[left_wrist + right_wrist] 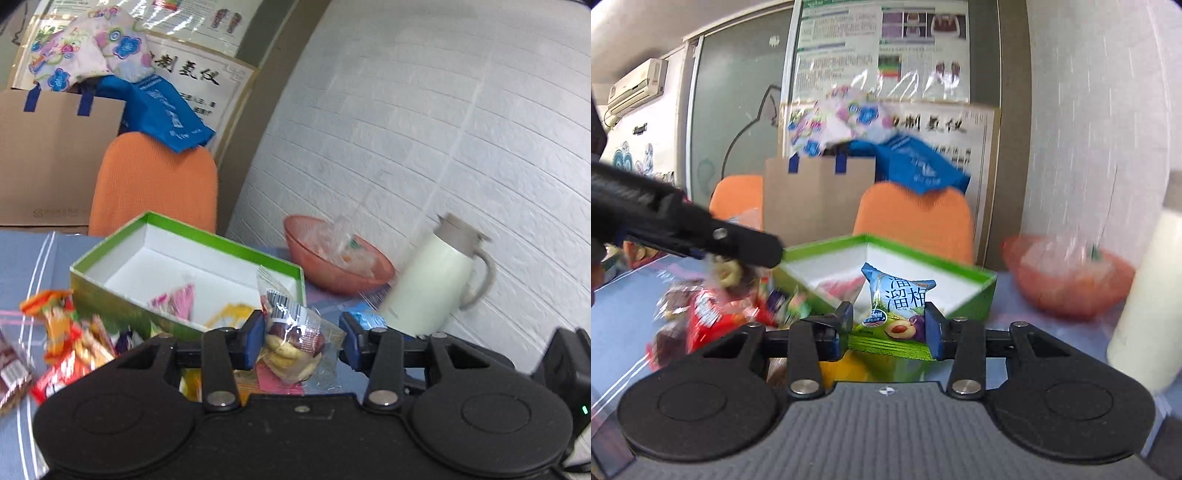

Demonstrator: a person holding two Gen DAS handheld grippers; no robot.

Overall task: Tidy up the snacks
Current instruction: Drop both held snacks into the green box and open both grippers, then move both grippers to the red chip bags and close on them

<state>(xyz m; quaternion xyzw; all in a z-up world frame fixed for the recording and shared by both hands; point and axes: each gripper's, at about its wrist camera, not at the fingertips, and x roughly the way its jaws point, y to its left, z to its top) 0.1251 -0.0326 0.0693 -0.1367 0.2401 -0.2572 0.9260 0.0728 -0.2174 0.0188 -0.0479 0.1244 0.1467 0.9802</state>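
right gripper (888, 325) pinching blue 溜溜梅 plum packet (895, 302), left gripper (302, 334) pinching clear barcoded snack pack (291, 339)

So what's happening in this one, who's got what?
A person is sorting snacks with two handheld grippers. The left gripper holds a clear packet of dried fruit; the right gripper is clamped on a blue-and-green plum candy packet. Both are lifted in front of the green-rimmed box, which already holds a pink packet. More loose snacks lie on the blue tablecloth, with an orange bowl and a cream thermos jug beyond.
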